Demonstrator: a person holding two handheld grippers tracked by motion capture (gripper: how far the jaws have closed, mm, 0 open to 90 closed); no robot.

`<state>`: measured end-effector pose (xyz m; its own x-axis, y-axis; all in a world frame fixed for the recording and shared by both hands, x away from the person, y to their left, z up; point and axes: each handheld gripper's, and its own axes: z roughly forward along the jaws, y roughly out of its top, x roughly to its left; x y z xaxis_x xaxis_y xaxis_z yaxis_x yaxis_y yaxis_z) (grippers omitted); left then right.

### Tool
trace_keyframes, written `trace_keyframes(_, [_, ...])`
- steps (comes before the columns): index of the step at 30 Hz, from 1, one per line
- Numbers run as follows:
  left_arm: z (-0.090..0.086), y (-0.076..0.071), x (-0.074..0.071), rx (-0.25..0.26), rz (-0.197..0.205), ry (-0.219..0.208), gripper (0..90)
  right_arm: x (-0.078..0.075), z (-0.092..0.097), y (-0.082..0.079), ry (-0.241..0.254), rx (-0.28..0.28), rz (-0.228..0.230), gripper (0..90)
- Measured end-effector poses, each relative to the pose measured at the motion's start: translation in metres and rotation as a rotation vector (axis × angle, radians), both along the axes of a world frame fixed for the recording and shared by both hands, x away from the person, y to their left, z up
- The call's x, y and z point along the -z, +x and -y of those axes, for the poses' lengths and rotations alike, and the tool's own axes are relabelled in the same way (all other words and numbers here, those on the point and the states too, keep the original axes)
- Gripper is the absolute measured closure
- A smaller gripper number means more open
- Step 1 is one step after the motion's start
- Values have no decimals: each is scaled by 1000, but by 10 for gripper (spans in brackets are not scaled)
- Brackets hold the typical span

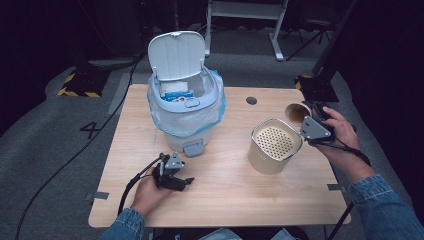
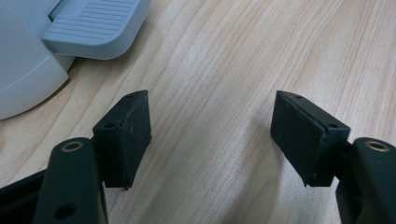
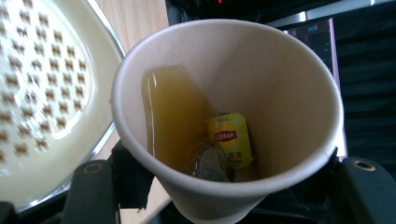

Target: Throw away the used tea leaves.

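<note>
the left gripper (image 2: 212,135) looks down along its two black jaws, which stand wide apart with nothing between them, just bare light wooden table (image 2: 224,60). the left pad (image 2: 128,135) is scuffed with pale specks. at the upper left, the white body of a pedal bin (image 2: 23,70) rests on the table, its ribbed grey foot pedal (image 2: 93,28) jutting out above the wood.

Matt paper cup (image 3: 261,93), glossy perforated strainer canister (image 1: 274,145), smooth pale wood table (image 1: 225,195), smooth grey plastic bin (image 1: 187,107)
</note>
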<state>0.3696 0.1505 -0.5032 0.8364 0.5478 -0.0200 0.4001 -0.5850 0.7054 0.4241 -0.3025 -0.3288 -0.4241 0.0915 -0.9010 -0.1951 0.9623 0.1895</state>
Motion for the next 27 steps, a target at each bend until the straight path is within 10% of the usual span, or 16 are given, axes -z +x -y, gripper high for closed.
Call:
trace_keyframes(8, [0,0,0,-1,0,0,292,13,-9,-7,-250,-11,146,357])
trace_keyframes(27, [0,0,0,-1,0,0,292,24,-27,-19,-654,-49,428,355])
